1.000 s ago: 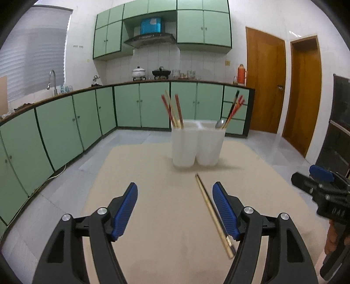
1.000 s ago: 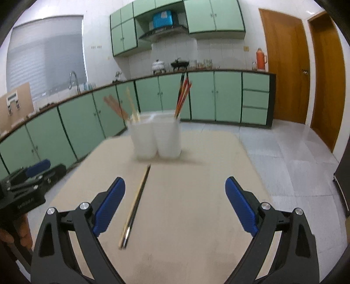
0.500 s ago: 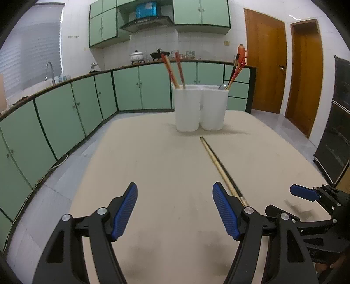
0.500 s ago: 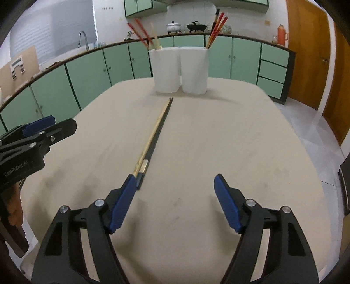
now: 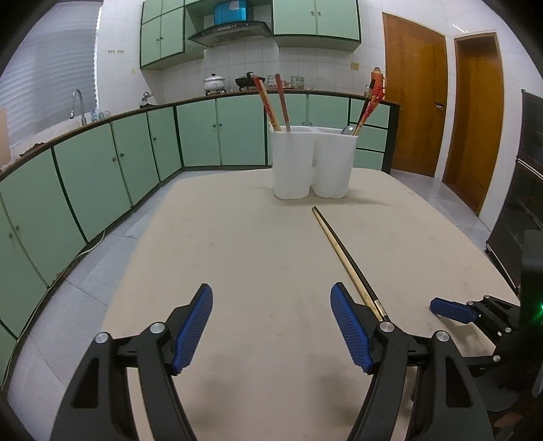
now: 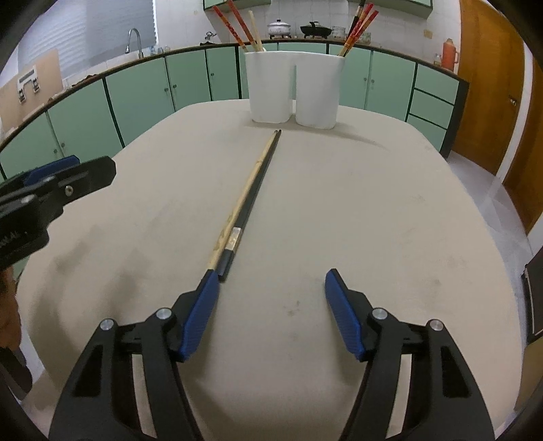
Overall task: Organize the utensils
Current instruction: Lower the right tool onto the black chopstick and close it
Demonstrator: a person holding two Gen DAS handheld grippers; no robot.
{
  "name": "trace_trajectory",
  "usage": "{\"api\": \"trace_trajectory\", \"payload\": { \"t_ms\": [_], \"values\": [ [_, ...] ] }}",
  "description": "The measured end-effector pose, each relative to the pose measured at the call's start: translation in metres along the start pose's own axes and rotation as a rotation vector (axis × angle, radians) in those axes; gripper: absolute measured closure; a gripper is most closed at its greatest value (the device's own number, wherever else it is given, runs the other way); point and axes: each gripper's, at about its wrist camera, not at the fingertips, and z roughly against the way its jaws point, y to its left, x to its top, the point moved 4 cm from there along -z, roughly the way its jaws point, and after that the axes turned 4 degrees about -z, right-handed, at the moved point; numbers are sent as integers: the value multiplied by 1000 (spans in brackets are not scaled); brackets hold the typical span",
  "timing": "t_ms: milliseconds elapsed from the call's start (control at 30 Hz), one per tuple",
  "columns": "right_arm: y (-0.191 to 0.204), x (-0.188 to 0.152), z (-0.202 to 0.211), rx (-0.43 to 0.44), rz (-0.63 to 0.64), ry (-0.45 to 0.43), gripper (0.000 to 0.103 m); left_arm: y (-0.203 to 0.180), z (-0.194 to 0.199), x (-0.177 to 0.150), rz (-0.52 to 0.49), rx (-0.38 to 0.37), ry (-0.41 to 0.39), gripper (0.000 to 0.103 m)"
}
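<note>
Two long chopsticks, a pale wooden one (image 6: 249, 185) and a black one (image 6: 258, 190), lie side by side on the beige table (image 6: 390, 220), pointing at a white two-compartment holder (image 6: 292, 88). Red-topped chopsticks (image 6: 237, 23) stand in both compartments. My right gripper (image 6: 271, 312) hovers low over the table with its jaws closing. The chopsticks' near ends lie at the tip of its left finger (image 6: 200, 312), and no pad presses on them. My left gripper (image 5: 271, 325) is open with nothing between its fingers, and the pair of chopsticks (image 5: 342, 251) runs just past its right finger.
The right gripper (image 5: 454, 310) shows at the right edge of the left wrist view, and the left gripper (image 6: 51, 190) shows at the left of the right wrist view. Green kitchen cabinets (image 5: 101, 176) and tiled floor surround the table. Wooden doors (image 5: 414, 112) stand at the back right.
Both grippers have sunk toward the table. The right one came down to the near ends of the lying chopsticks and its jaws have narrowed. The chopsticks have not moved.
</note>
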Motion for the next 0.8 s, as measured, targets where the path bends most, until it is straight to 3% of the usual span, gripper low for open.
{"api": "trace_trajectory", "payload": {
  "t_ms": [167,300,800],
  "values": [
    [-18,3,0,-52,-33,-5,42,1,-1,0,6,7,2,32],
    [-30,4,3,-24,-85,-7,43,1,-2,-1,10,9,3,31],
    [9,3,-1,38,12,-9,44,3,-2,-2,24,6,7,30]
  ]
}}
